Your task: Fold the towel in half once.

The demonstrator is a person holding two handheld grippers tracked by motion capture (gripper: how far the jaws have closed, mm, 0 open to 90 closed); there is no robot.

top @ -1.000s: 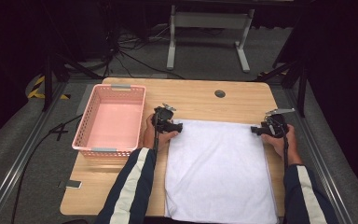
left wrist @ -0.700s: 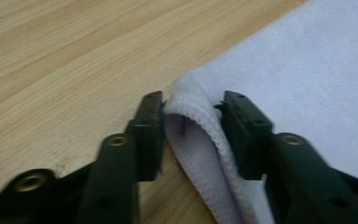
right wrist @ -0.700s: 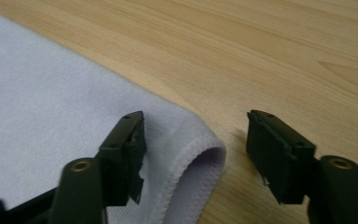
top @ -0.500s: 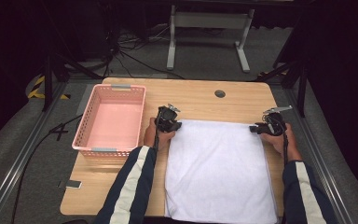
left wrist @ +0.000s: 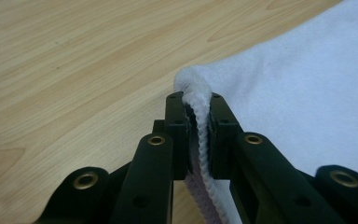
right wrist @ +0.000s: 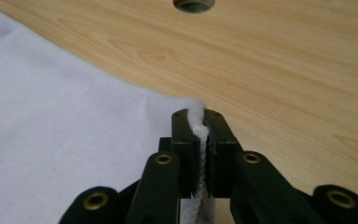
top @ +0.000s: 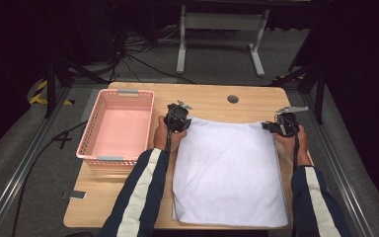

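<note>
1. Left gripper (left wrist: pixel 197 133): the jaws have just been closing and now clamp a bunched corner of the white towel (top: pixel 227 173). The ribbed hem stands upright between the two pads, and a small tuft rises just beyond their tips.
2. Right gripper (right wrist: pixel 200 140): the jaws have just been closing and now clamp the towel's other far corner. A thin fold of hem is pressed between the pads.
3. The towel spreads from both grippers back toward the person, lying flat on the wooden table (top: pixel 207 98).
4. Beyond the right gripper, bare tabletop runs to a round cable hole (right wrist: pixel 193 4).
5. Outboard of the left gripper, a pink plastic basket (top: pixel 116 126) stands on the table, apart from the towel.
</note>
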